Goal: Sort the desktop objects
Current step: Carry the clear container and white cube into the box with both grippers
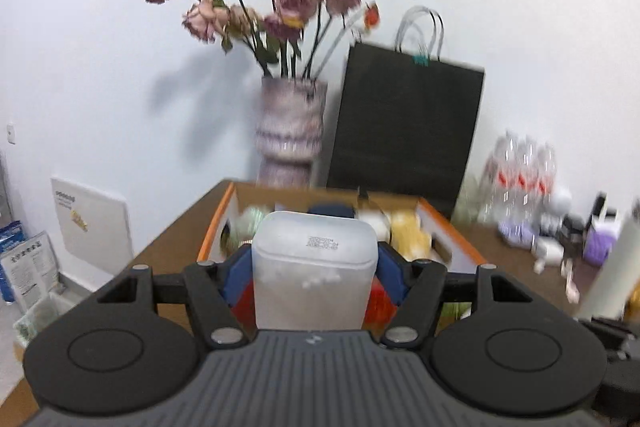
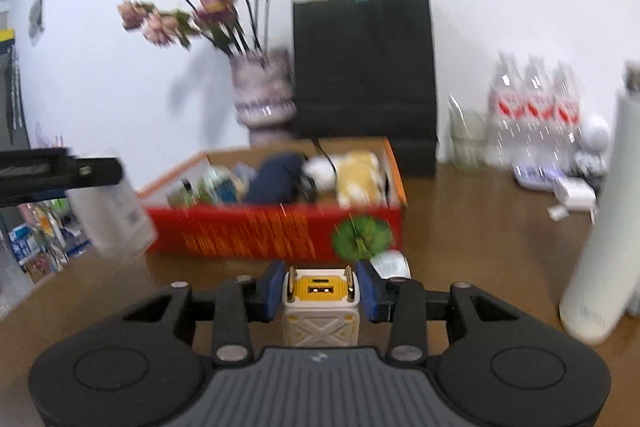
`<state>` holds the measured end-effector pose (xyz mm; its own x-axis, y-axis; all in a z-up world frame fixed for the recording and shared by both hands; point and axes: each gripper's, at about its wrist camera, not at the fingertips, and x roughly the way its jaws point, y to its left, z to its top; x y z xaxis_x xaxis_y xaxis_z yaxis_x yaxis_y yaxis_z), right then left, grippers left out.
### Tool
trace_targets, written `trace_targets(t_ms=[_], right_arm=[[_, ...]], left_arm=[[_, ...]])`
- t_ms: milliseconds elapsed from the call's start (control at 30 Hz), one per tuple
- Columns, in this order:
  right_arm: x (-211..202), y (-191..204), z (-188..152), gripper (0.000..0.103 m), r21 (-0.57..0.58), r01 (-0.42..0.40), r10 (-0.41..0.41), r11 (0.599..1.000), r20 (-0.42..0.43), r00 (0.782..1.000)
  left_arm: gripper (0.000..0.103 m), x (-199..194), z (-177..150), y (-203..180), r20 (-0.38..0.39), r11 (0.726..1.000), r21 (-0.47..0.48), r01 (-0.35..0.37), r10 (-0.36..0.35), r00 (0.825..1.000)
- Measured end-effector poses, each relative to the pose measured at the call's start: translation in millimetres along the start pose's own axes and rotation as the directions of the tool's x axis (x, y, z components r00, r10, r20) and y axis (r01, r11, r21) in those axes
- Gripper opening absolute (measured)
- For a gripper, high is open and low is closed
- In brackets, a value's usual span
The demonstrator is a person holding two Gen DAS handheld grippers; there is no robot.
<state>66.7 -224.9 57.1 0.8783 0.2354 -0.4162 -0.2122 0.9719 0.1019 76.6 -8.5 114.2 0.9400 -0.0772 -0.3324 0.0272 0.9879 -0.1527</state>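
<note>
My left gripper [image 1: 314,267] is shut on a translucent white plastic container [image 1: 314,267] and holds it in front of the open red cardboard box [image 1: 216,227]. In the right wrist view the same container [image 2: 112,223] hangs at the left of the box [image 2: 256,231], under the left gripper's black arm. My right gripper [image 2: 320,291] is shut on a small cream and yellow charger block [image 2: 320,301], low over the brown desk [image 2: 460,227], just in front of the box. The box holds a dark blue item [image 2: 276,183], a yellow pack [image 2: 356,175] and other blurred things.
A vase of dried pink flowers [image 2: 264,95] and a black paper bag [image 2: 364,71] stand behind the box. Water bottles [image 2: 532,111], a glass [image 2: 468,139] and small white items [image 2: 572,193] lie at the right. A tall white bottle [image 2: 600,227] stands near right.
</note>
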Motion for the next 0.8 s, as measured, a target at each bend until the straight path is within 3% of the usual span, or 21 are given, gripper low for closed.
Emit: trace_targets(t_ms=[133,233,333,400,567,633,800], right_arm=[[13.2,3.5,49.3,0.037,-0.029,0.002,0.0,1.0,0.056,0.998],[43.6,-0.3,87.4,0.037,-0.003,0.022,-0.022,1.0,0.05,0.999],[85.4,-9.8,107.7,0.038,-0.007,0.059,-0.059,0.998,-0.005,0.998],[112.3,-18.6,110.8,0.037,0.011,0.054,-0.053,0.998,-0.072,0.996],[174.9,-32.8,110.1,0.038,0.043,0.069,-0.056,0.997,-0.248,0.967],[191.1,-35.1,105.2,0.038,0.057,0.065,-0.047,0.996,-0.277,0.96],[213.5,-30.3,100.4,0.038,0.068,0.032,-0.012,0.997,-0.285,0.958]], left_arm=[[0.066,39.6,43.5,-0.8,0.041,0.998,-0.044,0.038,-0.037,0.998],[0.066,80.3,52.6,-9.6,0.045,0.999,-0.025,0.036,-0.034,0.998],[0.066,132.2,40.0,-10.8,-0.137,0.999,-0.052,0.012,-0.019,0.99],[0.066,155.5,27.1,-12.6,-0.216,0.998,-0.056,0.001,-0.013,0.976],[0.07,166.0,13.9,-17.5,-0.213,0.999,-0.04,0.023,-0.031,0.977],[0.081,164.9,12.6,-15.1,-0.223,0.998,-0.038,0.052,-0.06,0.973],[0.085,161.4,18.6,-8.1,-0.227,0.995,-0.046,0.084,-0.093,0.97]])
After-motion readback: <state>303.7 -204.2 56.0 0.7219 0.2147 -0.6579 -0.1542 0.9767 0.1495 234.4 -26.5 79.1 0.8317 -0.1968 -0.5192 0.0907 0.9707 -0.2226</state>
